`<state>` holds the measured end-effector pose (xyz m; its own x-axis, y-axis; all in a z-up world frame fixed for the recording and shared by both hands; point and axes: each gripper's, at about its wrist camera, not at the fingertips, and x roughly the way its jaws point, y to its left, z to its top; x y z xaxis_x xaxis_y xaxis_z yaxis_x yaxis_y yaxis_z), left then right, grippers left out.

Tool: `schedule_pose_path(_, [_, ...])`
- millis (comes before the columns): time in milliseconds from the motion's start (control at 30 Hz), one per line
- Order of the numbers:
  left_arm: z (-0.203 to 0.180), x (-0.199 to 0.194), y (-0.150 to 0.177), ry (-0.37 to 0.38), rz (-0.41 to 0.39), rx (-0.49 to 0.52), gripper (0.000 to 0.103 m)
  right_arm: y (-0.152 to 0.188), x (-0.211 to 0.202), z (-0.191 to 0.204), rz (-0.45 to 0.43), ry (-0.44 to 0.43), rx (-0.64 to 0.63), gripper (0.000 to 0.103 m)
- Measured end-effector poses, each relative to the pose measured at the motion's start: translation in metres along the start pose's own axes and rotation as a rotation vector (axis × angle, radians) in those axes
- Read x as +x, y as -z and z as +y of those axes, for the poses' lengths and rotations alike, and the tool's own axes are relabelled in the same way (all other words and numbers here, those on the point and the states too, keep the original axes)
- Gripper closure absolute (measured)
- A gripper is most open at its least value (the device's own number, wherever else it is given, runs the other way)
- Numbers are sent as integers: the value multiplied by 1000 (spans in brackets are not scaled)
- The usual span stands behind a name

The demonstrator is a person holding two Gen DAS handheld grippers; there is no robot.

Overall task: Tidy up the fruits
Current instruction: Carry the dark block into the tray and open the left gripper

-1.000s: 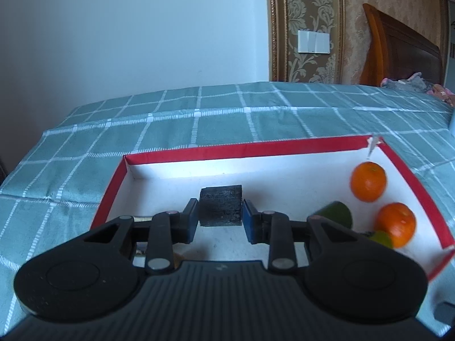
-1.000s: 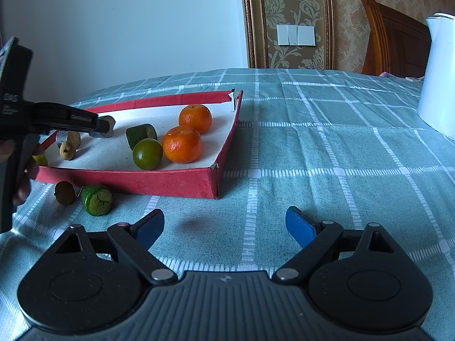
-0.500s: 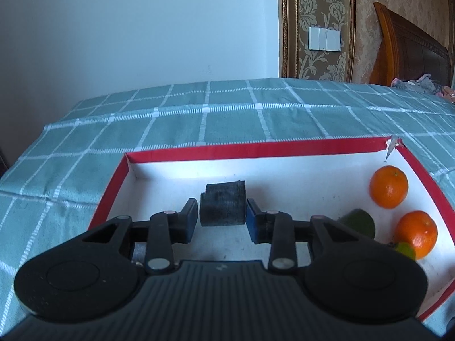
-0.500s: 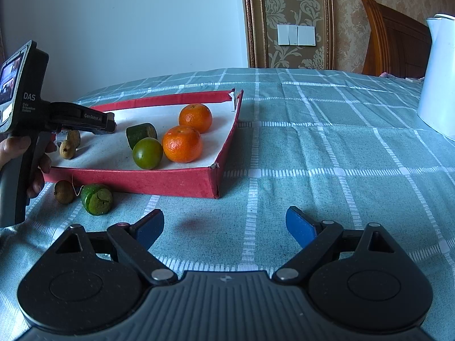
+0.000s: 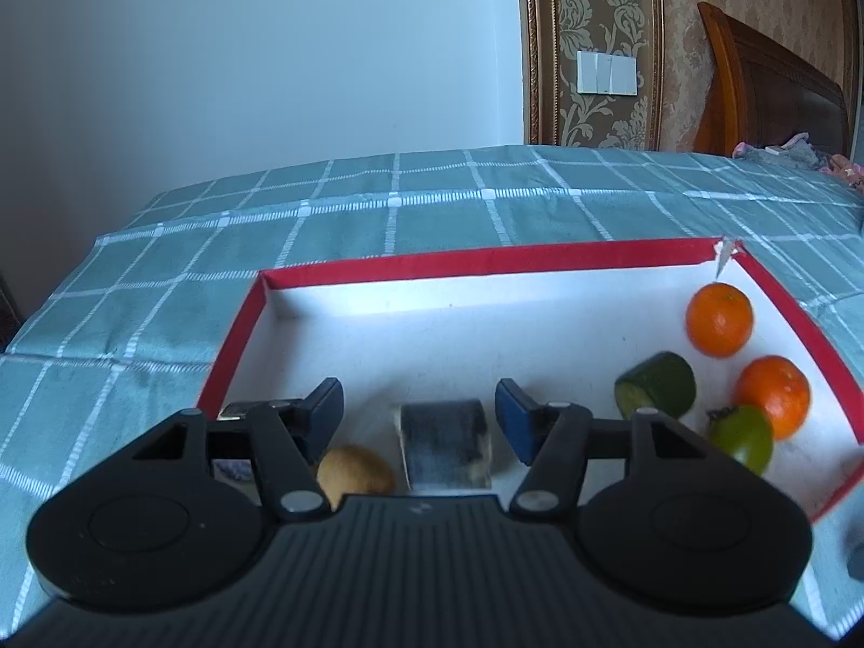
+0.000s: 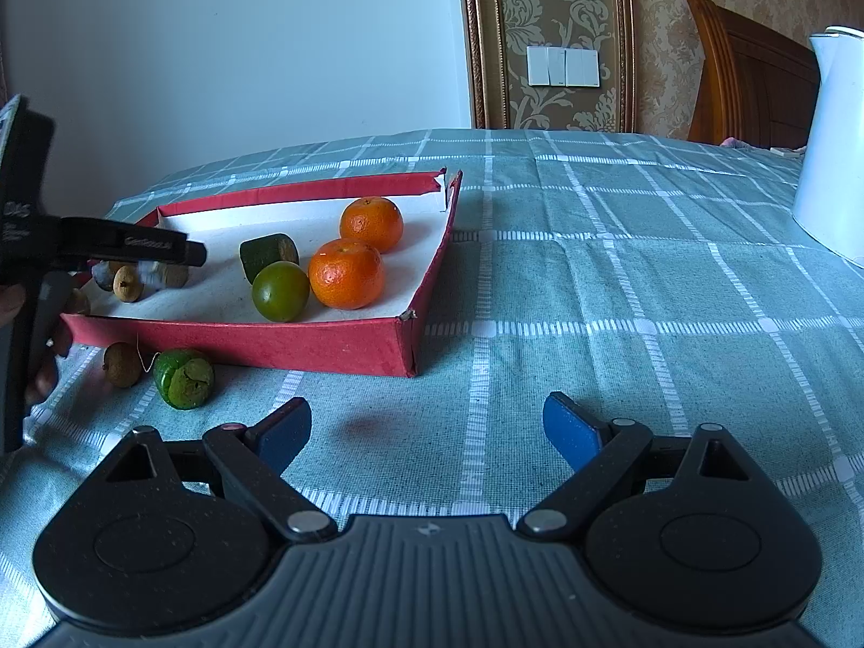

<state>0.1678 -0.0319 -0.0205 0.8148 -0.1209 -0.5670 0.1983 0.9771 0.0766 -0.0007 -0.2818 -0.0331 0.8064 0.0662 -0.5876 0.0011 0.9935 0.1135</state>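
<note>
A dark cylindrical chunk [image 5: 445, 443] lies on the white floor of the red-rimmed tray [image 5: 486, 259], between the jaws of my left gripper [image 5: 418, 413]; the jaws are opening and neither pad touches it. A small brown fruit [image 5: 353, 472] rests beside it. Two oranges [image 5: 718, 318] [image 5: 772, 391], a green cucumber piece [image 5: 656, 386] and a green citrus [image 5: 742, 437] sit at the tray's right end. My right gripper [image 6: 426, 429] hangs open over bare cloth. Outside the tray lie a brown longan [image 6: 123, 364] and a green fruit piece [image 6: 183, 378].
A white kettle [image 6: 831, 146] stands at the far right on the teal checked cloth [image 6: 621, 297]. A person's hand [image 6: 32, 356] holds the left gripper's handle. A wooden headboard [image 6: 750, 75] and wall lie behind.
My left gripper's jaws spread and let go of the dark chunk, which dropped onto the tray floor beside the brown fruit. The right gripper stayed still.
</note>
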Motion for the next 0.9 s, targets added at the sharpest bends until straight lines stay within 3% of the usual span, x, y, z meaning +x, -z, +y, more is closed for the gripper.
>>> schedule_pose_path(133, [4,-20,7,14,-30,-2,26,0,0,1,0,0,0,10])
schedule_pose_path(433, [15,-71,25,43,-88,-8,21,0,1,1,1,2,-3,10])
schedule_pose_path(900, [33,-88,73,46,-16,7,13,1,1,4,6,13,-18,9])
